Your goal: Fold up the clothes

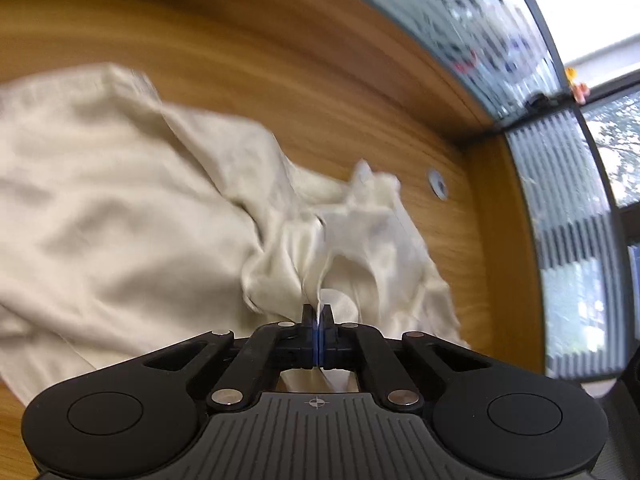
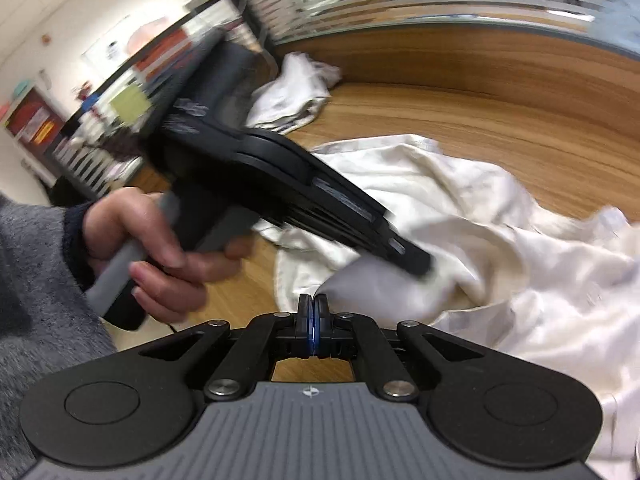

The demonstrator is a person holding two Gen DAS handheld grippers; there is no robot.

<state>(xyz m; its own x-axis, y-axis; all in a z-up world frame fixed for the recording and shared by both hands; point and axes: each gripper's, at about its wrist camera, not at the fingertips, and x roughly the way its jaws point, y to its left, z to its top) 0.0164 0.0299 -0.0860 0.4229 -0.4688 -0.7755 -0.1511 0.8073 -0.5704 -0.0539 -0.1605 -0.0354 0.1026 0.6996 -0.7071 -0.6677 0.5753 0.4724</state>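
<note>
A cream garment (image 1: 120, 200) lies crumpled on the wooden table (image 1: 280, 60). In the left wrist view my left gripper (image 1: 318, 312) is shut, with a thin bunched fold of the garment pinched between its pads. The right wrist view shows that same left gripper (image 2: 424, 266), held by a hand (image 2: 160, 256), with its tips pressed into the garment (image 2: 460, 200). My right gripper (image 2: 313, 303) is shut too, and a tapered fold of the cloth runs into its tips. The two grippers hold the cloth close together.
A second pile of white clothes (image 2: 292, 92) lies at the far left of the table. A round metal grommet (image 1: 438, 184) sits in the tabletop beside the garment. Frosted glass partitions (image 1: 500, 40) border the table. A grey sleeve (image 2: 32, 280) fills the left edge.
</note>
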